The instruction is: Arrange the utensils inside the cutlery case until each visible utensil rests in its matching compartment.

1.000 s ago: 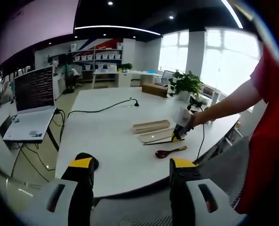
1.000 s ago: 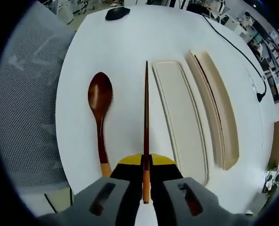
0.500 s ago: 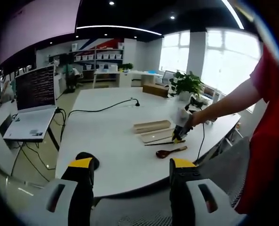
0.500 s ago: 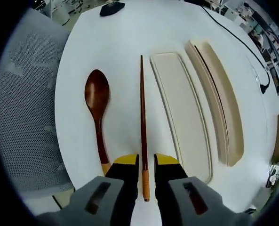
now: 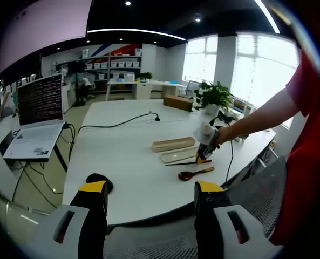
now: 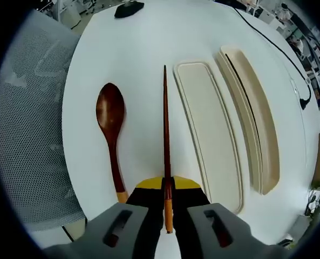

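White round table carries a shallow cream cutlery case tray with its beige lid alongside. A dark wooden spoon lies on the table left of slim dark wooden chopsticks, pinched in the right gripper's closed jaws. The left gripper's jaws stand apart, empty.

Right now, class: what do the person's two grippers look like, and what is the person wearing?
Each gripper has two black jaws with yellow tips on pale grey bodies bearing dark slots: see the left gripper and right gripper. From the left gripper view, the right gripper looks white on top. The person wears a red short sleeve.
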